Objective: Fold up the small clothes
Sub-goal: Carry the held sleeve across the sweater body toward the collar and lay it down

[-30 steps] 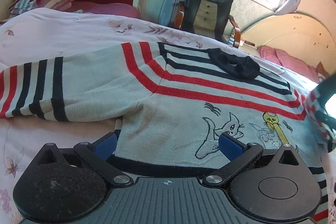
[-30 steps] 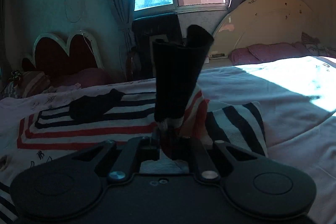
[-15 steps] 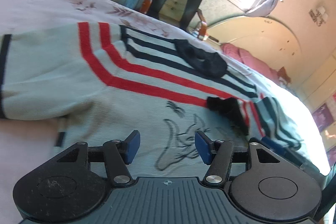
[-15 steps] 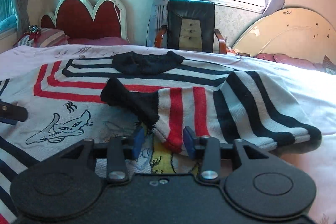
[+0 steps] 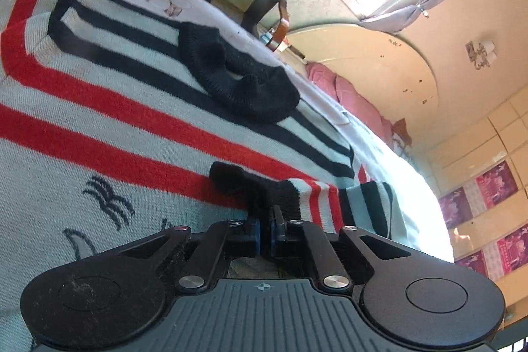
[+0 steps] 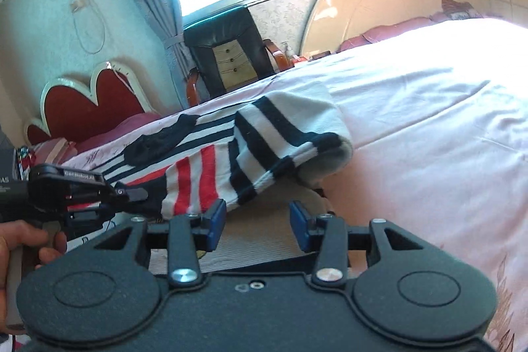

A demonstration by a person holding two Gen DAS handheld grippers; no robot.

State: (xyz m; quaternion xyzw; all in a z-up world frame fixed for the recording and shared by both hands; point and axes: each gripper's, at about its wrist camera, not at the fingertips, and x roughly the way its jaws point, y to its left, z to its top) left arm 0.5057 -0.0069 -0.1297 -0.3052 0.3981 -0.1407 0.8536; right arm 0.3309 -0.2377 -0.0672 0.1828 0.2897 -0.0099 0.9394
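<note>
Left gripper (image 5: 264, 235), we note, has just clenched on the black cuff (image 5: 260, 190) of the sweater's (image 5: 99, 127) folded-over sleeve, which lies across its chest on the bed (image 6: 429, 127). Right gripper (image 6: 257, 225) has just been opening and hangs released, nothing between its pads, beside the sleeve (image 6: 250, 154). We advise drawing the cuff flat and straight, without dragging the body.

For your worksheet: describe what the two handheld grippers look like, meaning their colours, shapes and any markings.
Both grippers share one build. The left gripper and the right gripper each have a matte black body with two round lobes, silver pivot screws on black linkage bars and blue finger pads. The left one has a ribbed grey plate with a small crosshair mark; seen from the side, it bears white lettering.
</note>
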